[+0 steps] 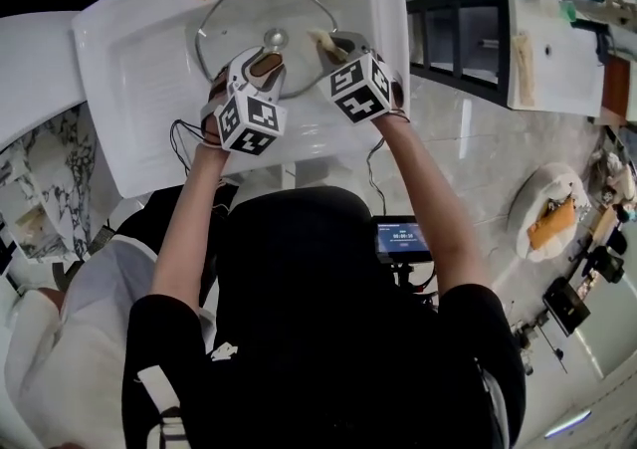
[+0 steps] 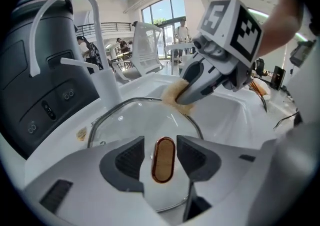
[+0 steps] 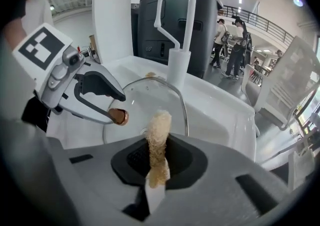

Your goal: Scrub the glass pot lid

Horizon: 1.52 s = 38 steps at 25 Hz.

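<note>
The left gripper (image 2: pixel 163 156) has its jaws closed partway around a brown oval knob (image 3: pixel 119 117), a dark pad on either side of it. From where its own camera sits I can't quite tell how hard those pads press, but the knob is held at the jaw tips. That knob belongs to the round glass pot lid (image 2: pixel 135 120) with a metal rim, which stands tilted up inside the white sink basin (image 1: pixel 149 69), just near of the white curved tap (image 3: pixel 175 14). To its right, the right gripper (image 3: pixel 157 160) is clamped on a tan fibrous scrubbing pad (image 3: pixel 159 127) that sticks out beyond the jaws. The pad's free end lies against the lid at its far right rim. Both grippers hang close together over the near right part of the basin.
</note>
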Tool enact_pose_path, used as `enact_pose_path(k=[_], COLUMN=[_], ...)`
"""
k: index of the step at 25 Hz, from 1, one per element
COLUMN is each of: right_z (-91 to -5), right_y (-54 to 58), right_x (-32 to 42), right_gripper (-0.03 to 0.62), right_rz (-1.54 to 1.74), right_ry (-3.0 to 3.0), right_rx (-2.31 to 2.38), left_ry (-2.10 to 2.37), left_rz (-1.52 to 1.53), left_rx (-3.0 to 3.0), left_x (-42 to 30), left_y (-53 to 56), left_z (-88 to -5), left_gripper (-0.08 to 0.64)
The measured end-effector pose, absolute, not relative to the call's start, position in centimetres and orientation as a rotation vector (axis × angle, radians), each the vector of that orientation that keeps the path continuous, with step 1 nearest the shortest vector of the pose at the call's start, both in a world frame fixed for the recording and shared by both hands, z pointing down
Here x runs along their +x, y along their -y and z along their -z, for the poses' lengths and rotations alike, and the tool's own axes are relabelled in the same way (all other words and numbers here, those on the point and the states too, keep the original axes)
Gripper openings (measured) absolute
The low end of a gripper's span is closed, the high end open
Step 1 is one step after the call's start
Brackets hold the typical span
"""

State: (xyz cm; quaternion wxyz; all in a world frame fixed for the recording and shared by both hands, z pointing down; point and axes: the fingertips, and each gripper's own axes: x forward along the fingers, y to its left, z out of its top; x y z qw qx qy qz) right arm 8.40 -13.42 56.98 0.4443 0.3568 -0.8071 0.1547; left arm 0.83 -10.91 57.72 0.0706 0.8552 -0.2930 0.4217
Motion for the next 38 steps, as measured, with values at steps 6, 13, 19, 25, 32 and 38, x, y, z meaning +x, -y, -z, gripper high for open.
enact_pose_path(k=[6, 13, 19, 25, 32, 38], right_z=[-52.5, -45.6, -39.4, -34.3, -29.6, -25.8], right_y=[13.0, 11.9, 10.6, 7.9, 4.9, 3.8], right_x=[7.6, 5.8, 3.6, 1.6, 0.6, 0.5], right_gripper=[0.021, 0.021, 0.021, 0.021, 0.021, 0.021], right_rz=[-0.368, -0.331, -0.275, -0.222, -0.147, -0.064], right_ry=[2.062, 2.175, 2.265, 2.332, 2.383, 2.424], right_rx=[0.985, 1.122, 1.243, 1.334, 1.437, 1.482], left_ry=[0.975, 1.028, 1.072, 1.073, 1.121, 1.201], left_rz=[-1.097, -0.859, -0.693, -0.535, -0.388, -0.306], left_rx=[2.578, 2.568, 2.596, 2.632, 2.684, 2.737], left_x=[-0.1, -1.7, -4.0, -5.9, -7.3, -7.6], left_y=[10.2, 8.4, 6.4, 4.4, 3.0, 2.4], left_z=[-52.8, -46.6, -41.4, -35.9, -30.7, -26.9], left_gripper=[0.175, 0.133, 0.055, 0.02, 0.012, 0.012])
